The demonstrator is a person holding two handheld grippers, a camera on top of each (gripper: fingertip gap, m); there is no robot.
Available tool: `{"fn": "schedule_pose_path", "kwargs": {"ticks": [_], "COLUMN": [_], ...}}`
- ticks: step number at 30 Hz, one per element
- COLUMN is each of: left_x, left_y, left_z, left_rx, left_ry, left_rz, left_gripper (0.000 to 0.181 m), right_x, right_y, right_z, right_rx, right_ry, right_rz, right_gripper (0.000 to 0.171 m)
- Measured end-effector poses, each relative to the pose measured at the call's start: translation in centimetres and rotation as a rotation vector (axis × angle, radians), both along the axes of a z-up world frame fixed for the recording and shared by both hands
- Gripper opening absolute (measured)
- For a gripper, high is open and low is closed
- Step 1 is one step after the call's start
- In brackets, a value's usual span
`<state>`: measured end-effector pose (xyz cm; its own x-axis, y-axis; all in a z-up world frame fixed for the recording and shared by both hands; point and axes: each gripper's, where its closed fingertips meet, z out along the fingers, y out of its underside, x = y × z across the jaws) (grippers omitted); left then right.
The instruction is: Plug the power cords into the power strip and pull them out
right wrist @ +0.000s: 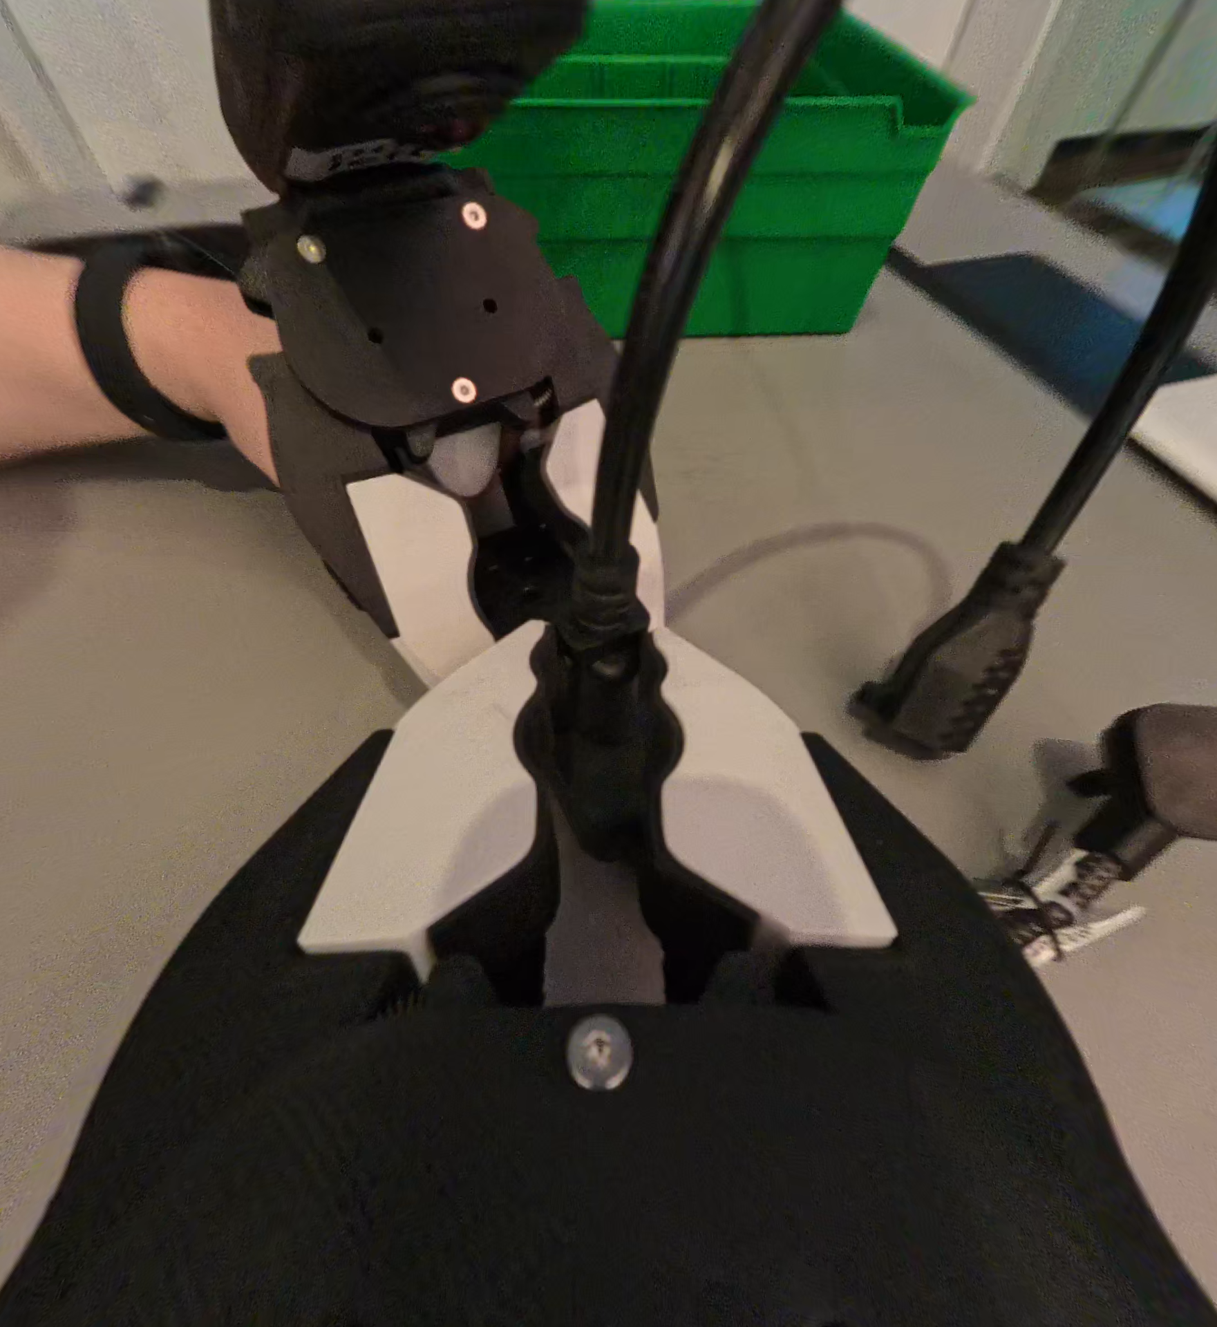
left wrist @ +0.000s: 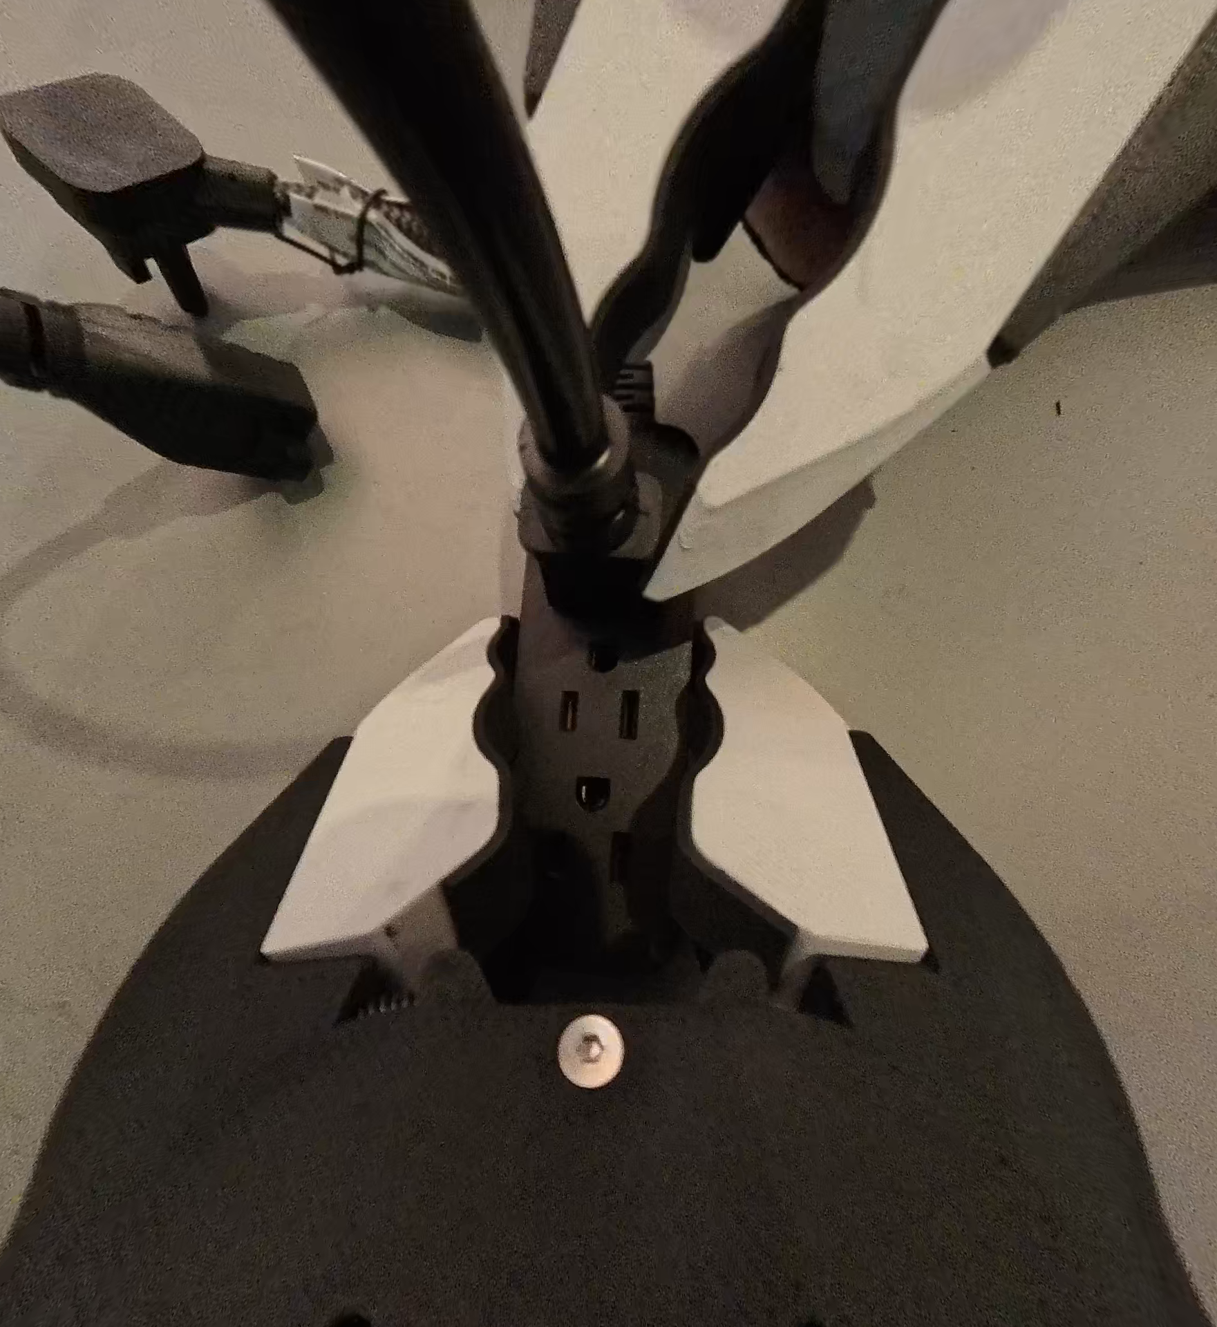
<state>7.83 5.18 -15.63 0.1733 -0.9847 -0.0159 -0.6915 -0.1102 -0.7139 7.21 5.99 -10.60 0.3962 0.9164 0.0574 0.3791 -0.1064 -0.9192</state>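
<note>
**One cord seated in the strip, both claws clamped on**

The black power strip lies on the grey surface, pinched across its width by the left claw, whose white fingers press on either side. That grip looks meant to pin the strip so it cannot lift or slide. Two free outlets show between the fingers.

At the far end of the strip a black plug stands upright in an outlet, its thick cord arching up and away. The right claw is closed around that plug body from the opposite side. I judge it is either pressing the plug home or about to pull it; which one cannot be told.

Off to the left of the strip, well apart, lie two loose plugs: a long black moulded one and a flat-headed angled plug whose braided cable carries a white tag.

A person's hand, with a black wristband, holds the left claw. Beyond it a green plastic bin sits on the far part of the surface, with pale walls behind.
</note>
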Motion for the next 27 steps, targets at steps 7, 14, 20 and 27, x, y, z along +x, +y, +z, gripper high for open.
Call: {"fn": "schedule_pose_path", "kwargs": {"ticks": [7,14,20,27], "left_x": [0.7,0.8,0.9,1.0], "left_y": [-0.3,0.1,0.2,0.2], "left_z": [0.0,0.0,0.0,0.0], "left_rx": [0.008,0.003,0.003,0.005], "left_ry": [-0.005,0.001,0.001,-0.004], "left_rz": [-0.010,0.054,0.066,0.068], "left_gripper": [0.044,0.044,0.043,0.044], "right_x": [-0.8,-0.6,-0.7,-0.6], "right_y": [1.1,1.7,1.8,1.8], "right_z": [-1.1,-1.6,-1.6,-1.6], "right_rx": [0.173,0.125,0.120,0.109], "right_ry": [-0.137,-0.162,-0.155,-0.157], "right_rz": [-0.110,-0.204,-0.203,-0.191], "right_gripper": [0.033,0.027,0.026,0.026]}}
